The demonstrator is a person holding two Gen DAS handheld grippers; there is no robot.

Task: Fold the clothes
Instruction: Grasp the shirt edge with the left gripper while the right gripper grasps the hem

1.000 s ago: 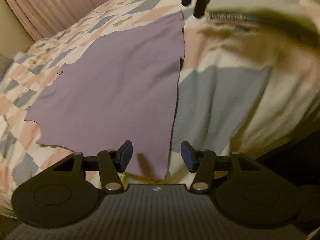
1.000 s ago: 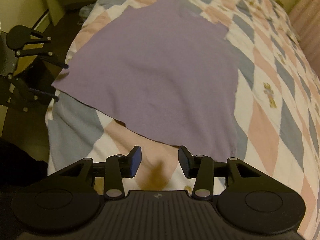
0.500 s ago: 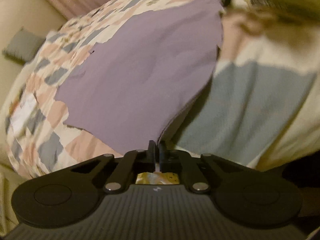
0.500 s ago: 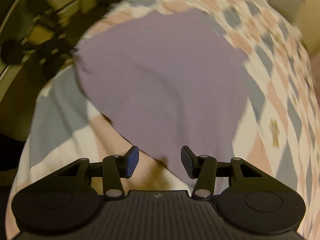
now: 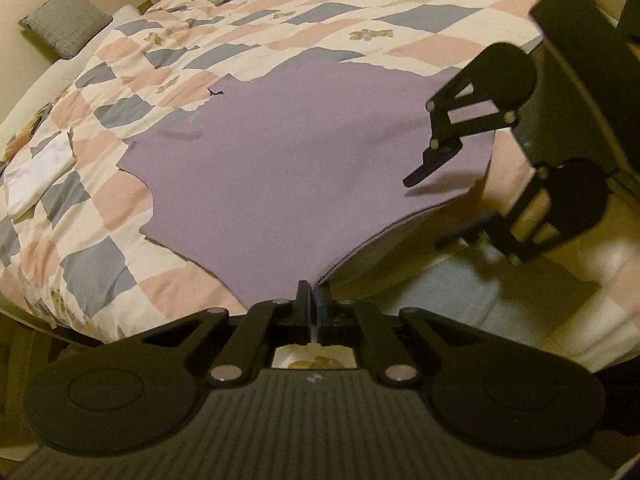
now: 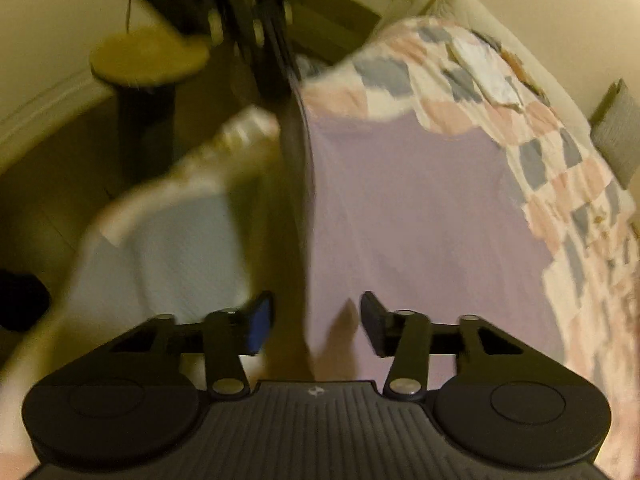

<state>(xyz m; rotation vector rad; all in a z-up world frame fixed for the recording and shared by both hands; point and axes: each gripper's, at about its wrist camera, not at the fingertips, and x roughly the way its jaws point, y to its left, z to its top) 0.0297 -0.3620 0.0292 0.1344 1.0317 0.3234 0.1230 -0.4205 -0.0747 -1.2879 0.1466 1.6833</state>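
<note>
Lilac fabric, a single garment [image 5: 304, 168], lies spread almost flat across the near part of the checked quilt [image 5: 120, 216], and as far as these views show you have not made a single fold in it yet. Your left gripper [image 5: 313, 302] has its jaws pressed together on the near corner of the hem, which lifts slightly off the bed there. Your right gripper [image 6: 316, 326] stands with its jaws parted and nothing between them, straddling the hem edge of the garment near its other corner; the right wrist view is smeared, so you cannot tell whether either pad touches the cloth. I would judge that you are at the very start: one corner is secured, the second is lined up but not taken. What remains is nearly everything: closing the right jaws on the hem, carrying that edge up towards the far end near the small grey cushion [image 5: 66, 20], then halving the garment again and squaring it. The cloth looks thin and limp, so expect it to sag between your two holds.
</note>
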